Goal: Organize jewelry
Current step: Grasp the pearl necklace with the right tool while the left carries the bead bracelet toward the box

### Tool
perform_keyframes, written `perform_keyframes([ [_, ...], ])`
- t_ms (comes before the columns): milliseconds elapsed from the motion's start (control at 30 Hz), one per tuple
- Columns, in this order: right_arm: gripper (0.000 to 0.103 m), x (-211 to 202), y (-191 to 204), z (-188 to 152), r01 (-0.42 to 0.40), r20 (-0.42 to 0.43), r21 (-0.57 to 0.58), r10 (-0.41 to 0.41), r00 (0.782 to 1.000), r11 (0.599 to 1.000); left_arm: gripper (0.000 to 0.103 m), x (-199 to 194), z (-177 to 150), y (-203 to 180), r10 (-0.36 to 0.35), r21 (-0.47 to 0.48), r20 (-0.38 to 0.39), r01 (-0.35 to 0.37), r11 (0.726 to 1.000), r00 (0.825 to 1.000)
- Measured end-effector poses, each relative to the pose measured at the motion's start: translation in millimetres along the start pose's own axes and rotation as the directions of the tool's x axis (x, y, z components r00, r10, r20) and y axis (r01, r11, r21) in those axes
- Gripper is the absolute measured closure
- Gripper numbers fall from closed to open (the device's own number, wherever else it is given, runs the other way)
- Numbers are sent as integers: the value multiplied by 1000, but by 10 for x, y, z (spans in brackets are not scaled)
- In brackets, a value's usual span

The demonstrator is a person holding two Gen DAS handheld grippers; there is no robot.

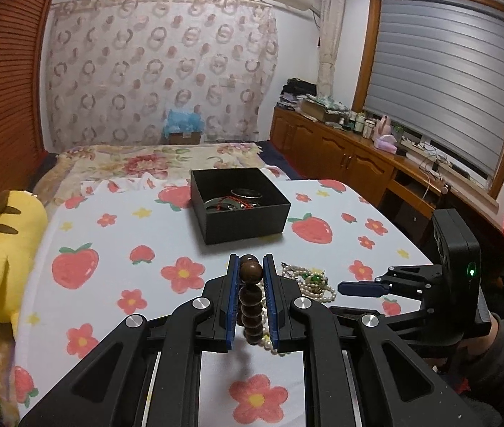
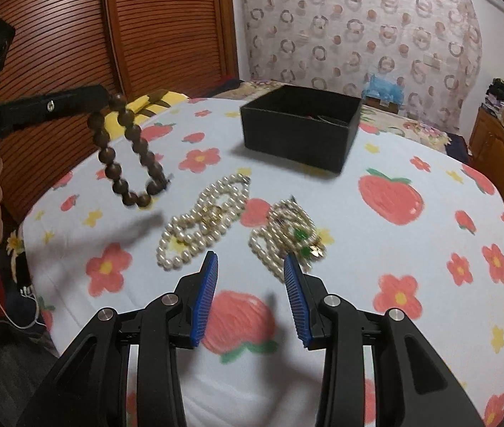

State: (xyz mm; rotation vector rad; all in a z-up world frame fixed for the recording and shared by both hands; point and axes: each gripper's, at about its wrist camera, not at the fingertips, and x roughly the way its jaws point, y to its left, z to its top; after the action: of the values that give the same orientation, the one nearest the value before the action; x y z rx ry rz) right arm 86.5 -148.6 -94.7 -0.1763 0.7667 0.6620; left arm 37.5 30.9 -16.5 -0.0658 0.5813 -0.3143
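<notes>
Hanging clear of the strawberry-print cloth (image 2: 412,256), a brown wooden bead bracelet (image 2: 124,156) is clamped at its top bead by the left gripper (image 1: 251,267). The right gripper (image 2: 250,267) is held with jaws apart and empty; two pearl strands (image 2: 202,220) lie just ahead of its fingertips, the black jewelry box (image 2: 298,135) beyond them.

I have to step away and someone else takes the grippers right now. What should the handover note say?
Left gripper: shut on the brown bead bracelet, which hangs clear of the table.
Right gripper: open, empty, hovering near two pearl pieces.
Black box: at the table's far side, already holding bangles and a red cord.
Still on the cloth: plain pearl strand, pearl strand with green stones.
Left: drop the bracelet in the box, then both pearl pieces.
</notes>
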Motion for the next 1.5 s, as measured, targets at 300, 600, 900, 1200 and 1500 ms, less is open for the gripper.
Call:
perform_keyframes([
  [300,72,221,276,190,-24,-20,-49,23,1000,999,91,27,-55,99,8,-18,-7,-8,1000,1000],
  [600,79,521,331,378,-13,-61,-99,7,998,995,91,32,-94,169,8,-33,-9,-8,999,1000],
  [900,82,615,370,355,22,-87,-163,-36,996,986,91,29,-100,187,8,-33,-10,-9,999,1000],
  [1200,98,541,289,358,17,-75,-155,-29,997,988,91,34,-100,185,10,-32,-10,-10,999,1000],
  [1500,100,430,222,351,29,-59,-155,-38,998,987,91,34,-94,184,8,-33,-10,-8,999,1000],
])
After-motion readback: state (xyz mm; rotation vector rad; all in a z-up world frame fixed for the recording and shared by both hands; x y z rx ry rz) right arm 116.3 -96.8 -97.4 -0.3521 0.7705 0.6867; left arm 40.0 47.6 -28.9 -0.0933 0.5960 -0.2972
